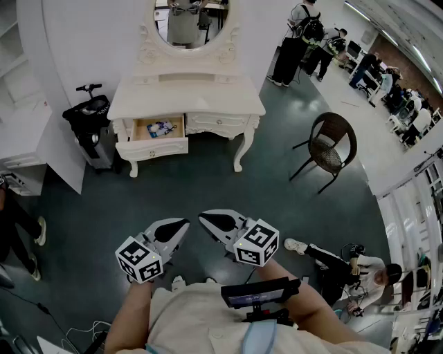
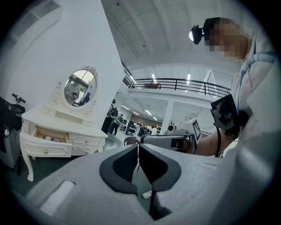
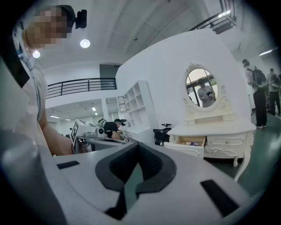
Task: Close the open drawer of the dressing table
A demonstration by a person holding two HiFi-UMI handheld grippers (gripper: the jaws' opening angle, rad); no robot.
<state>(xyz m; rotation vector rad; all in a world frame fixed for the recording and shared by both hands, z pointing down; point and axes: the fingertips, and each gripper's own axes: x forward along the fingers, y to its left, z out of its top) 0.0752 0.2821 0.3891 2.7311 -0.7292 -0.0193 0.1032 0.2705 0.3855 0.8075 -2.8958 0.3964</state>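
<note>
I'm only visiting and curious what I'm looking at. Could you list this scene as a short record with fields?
dressing table: white, with oval mirror
drawer: pulled out, small items inside
chair: dark, standing apart to the table's right in head view
left gripper: shut, empty, well short of the table
right gripper: shut, empty, beside the left one
task: drawer not yet closed

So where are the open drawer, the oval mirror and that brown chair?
open drawer (image 1: 152, 147), head view, its white front panel.
oval mirror (image 1: 190, 22), head view, middle of the glass.
brown chair (image 1: 326, 155), head view, its woven seat.
</note>
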